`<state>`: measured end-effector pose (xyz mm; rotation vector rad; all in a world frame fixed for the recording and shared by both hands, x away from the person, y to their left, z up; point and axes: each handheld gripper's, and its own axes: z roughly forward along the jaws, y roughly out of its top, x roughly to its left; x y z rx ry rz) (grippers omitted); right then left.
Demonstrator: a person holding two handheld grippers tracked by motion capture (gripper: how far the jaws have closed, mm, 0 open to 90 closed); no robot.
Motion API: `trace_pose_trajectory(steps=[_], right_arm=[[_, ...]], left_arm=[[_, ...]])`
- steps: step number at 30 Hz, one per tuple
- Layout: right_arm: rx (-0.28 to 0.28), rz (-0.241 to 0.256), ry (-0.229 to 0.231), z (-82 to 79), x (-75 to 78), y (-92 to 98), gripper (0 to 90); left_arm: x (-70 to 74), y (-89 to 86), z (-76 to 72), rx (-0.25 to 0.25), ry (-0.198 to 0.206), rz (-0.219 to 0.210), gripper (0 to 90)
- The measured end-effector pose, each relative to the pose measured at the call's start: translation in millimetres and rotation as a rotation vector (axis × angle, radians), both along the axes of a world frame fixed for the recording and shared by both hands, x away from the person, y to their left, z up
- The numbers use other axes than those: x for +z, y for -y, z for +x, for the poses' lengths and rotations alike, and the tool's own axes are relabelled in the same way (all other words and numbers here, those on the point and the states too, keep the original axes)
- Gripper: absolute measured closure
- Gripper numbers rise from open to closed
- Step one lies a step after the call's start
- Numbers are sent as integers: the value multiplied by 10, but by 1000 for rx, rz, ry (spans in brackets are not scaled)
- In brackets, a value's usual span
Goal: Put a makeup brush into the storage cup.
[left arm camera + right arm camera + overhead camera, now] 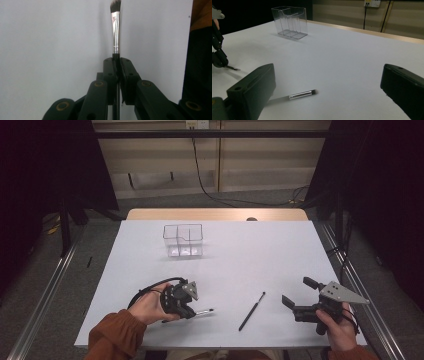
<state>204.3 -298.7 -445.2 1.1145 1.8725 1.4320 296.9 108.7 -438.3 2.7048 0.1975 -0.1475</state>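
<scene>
Nearest us, our left tool (192, 306) clamps one brush (115, 27) by its handle low over the white surface (260, 250), our right tool (296, 296) gapes empty beside the loose brush (252, 311), and we should probably carry ours level to the far clear organizer (183, 240).

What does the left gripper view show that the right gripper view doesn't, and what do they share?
Left gripper view: its tongs shut on a makeup brush, dark angled bristles, silver ferrule. Right gripper view: open tongs, a clear divided organizer, a second brush lying flat, wall sockets. Both: the white table.
</scene>
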Motion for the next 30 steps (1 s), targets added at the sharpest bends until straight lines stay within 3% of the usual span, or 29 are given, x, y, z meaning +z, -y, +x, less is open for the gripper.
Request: trace_pose_trajectory(steps=[7, 9, 10, 15, 23, 26, 30], right_arm=[[-3, 0, 1, -1, 3, 4, 0], [-3, 0, 1, -2, 3, 2, 0], [-3, 1, 1, -2, 4, 1, 0], [-4, 2, 4, -3, 5, 2, 0], [-9, 0, 8, -2, 7, 7, 0], [-9, -2, 7, -1, 7, 2, 0], [-9, -2, 10, -1, 9, 3, 0]], left_arm=[[60, -100, 86, 111, 23, -70, 841], [80, -129, 102, 158, 51, -111, 841], [85, -147, 125, 166, 37, -118, 841], [114, -253, 198, 277, 47, -192, 841], [163, -315, 193, 313, 67, -255, 841], [213, -326, 154, 324, 105, -286, 841], [268, -369, 127, 356, 122, -340, 841]])
